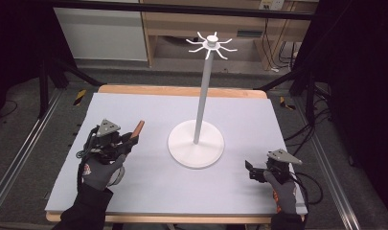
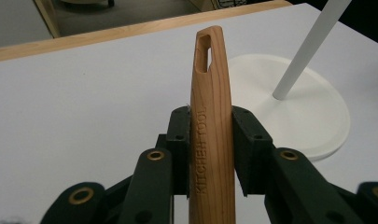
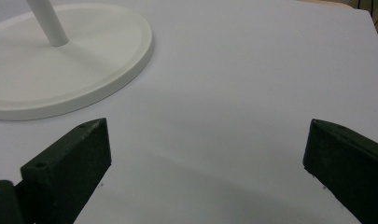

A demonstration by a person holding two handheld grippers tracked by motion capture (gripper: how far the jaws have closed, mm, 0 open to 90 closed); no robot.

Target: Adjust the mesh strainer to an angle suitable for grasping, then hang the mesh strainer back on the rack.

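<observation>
A wooden handle (image 2: pixel 210 116) stamped "KITCHEN TOOL", with a slot hole near its tip, is clamped between the jaws of my left gripper (image 2: pixel 210 140). In the high view that wooden handle (image 1: pixel 139 128) sticks out up and to the right from the left gripper (image 1: pixel 129 140), left of the white stand. The white stand has a round base (image 1: pixel 196 143), a tall pole (image 1: pixel 202 91) and a ring of hooks (image 1: pixel 211 45) on top. My right gripper (image 1: pixel 249 170) rests low at the table's right front, jaws wide apart (image 3: pixel 207 158) and nothing between them.
A pale grey mat (image 1: pixel 134 191) covers the wooden table (image 1: pixel 182 91). The stand's base (image 3: pixel 60 79) lies just ahead and left of the right gripper. Cables trail from both grippers. Shelving and a floor lie beyond the far edge.
</observation>
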